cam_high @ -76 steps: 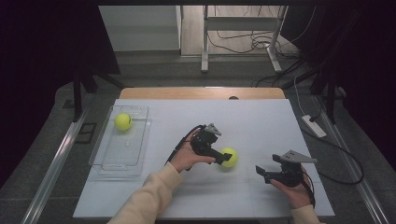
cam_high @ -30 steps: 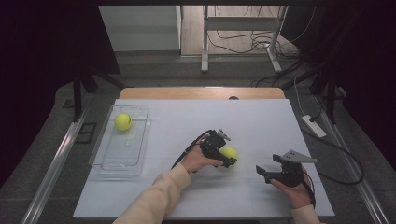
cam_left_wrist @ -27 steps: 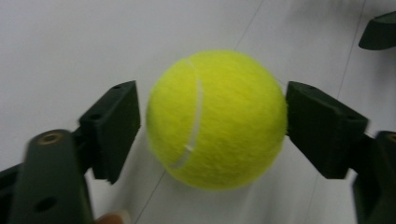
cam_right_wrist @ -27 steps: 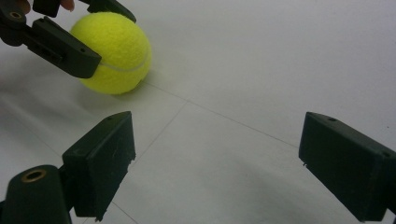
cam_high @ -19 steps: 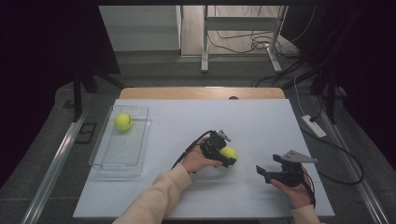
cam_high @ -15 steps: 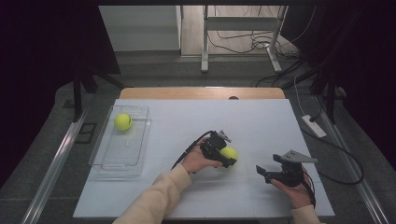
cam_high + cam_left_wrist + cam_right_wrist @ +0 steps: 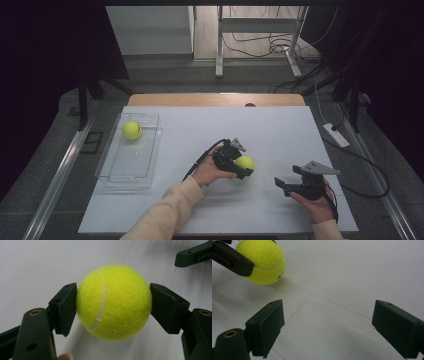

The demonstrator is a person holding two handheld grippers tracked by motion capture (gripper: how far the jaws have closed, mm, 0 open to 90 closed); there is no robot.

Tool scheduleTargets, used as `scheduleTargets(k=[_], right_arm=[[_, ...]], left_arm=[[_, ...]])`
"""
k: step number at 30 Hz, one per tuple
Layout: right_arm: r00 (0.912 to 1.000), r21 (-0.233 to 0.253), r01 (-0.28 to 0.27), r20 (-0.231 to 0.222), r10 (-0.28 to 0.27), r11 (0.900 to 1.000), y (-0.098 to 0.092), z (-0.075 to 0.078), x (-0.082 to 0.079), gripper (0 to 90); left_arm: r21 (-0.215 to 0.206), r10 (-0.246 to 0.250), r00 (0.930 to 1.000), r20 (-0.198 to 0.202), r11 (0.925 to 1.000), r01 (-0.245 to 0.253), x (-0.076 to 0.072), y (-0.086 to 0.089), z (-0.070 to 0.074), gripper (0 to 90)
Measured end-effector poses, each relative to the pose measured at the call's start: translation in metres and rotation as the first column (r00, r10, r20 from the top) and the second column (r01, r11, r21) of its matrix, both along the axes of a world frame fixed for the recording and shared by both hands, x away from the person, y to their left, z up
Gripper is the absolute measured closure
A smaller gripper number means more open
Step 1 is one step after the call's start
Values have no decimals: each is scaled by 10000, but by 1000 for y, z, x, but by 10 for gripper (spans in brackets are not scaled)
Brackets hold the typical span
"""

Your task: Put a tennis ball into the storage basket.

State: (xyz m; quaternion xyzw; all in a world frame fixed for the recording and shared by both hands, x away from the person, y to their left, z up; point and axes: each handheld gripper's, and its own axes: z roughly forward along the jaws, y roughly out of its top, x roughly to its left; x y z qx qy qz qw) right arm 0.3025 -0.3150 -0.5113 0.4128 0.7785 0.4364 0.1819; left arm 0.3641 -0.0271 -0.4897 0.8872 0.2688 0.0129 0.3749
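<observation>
Nearest to us, our right tool (image 7: pixel 289 185) sits low over the white tabletop (image 7: pixel 280 130) at the near right, held in the right hand (image 7: pixel 315 202). In the right gripper view its jaws stand wide apart with bare tabletop between them. Just left of it and a little farther, our left tool (image 7: pixel 239 167) has its jaws pressed against both sides of a ball (image 7: pixel 245 163), holding it near the middle of the tabletop; in the left gripper view the ball (image 7: pixel 113 301) sits between the two black pads, touching each. In the right gripper view we see that ball (image 7: pixel 262 261) low at the tabletop, its shadow right under it. Farther off at the left lies a clear tray (image 7: pixel 117 172), and a second ball (image 7: pixel 131 130) rests at the tray's far end.
</observation>
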Motion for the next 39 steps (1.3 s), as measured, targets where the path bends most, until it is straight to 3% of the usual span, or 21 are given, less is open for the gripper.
scheduleTargets(k=[31,39], right_arm=[[10000,-66,16,-25,-17,10000,0,0,0,106],[10000,-74,11,-17,-12,10000,0,0,0,106]], left_arm=[[-781,238,9995,209,9967,-221,-2,22,13,275],[-1048,489,9984,274,9934,-457,-1,31,20,275]])
